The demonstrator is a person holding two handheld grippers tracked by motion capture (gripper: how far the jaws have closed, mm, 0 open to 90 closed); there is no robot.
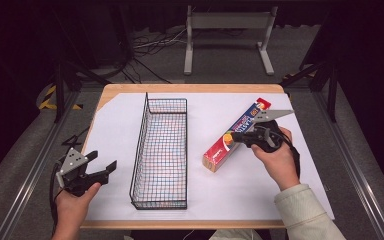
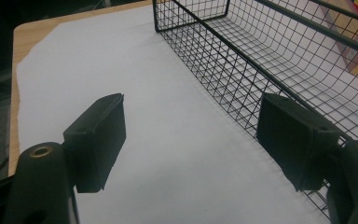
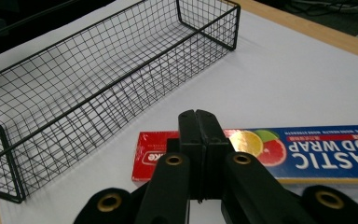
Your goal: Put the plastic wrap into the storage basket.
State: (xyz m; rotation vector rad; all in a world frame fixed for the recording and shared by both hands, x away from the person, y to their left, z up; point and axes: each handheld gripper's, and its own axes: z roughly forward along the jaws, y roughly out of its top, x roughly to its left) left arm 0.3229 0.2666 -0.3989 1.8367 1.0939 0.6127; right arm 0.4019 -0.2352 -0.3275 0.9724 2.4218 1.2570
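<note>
That box of plastic food wrap (image 1: 236, 136) looks like a light thing, a long thin cardboard carton with a roll inside, stiff along its length but with walls that would dent if squeezed hard. The printed card is glossy, so I'd judge it a bit slippery. The sensible place to take it is across the narrow width somewhere near the middle, so it doesn't tip at either end when it comes up.

It lies flat on the white-covered surface (image 1: 115, 130), slanting from about 7 o'clock to 1 o'clock, just to the 3 o'clock side of the black wire basket (image 1: 160, 150) and not touching it. The basket has nothing in it.

The right gripper (image 1: 235, 137) hangs right over the box, roughly at its middle, pointing toward 9 o'clock. In the right gripper view its jaws are clenched tight together with nothing between them, and the box (image 3: 279, 151) runs crosswise just beyond and beneath the tips; whether they touch the card I cannot tell. They would have to spread before straddling it.

The left gripper (image 1: 102, 167) sits well away at 9 o'clock of the basket, jaws released and wide, gripping nothing, the basket wall (image 2: 242, 88) just beside its right-hand jaw
</note>
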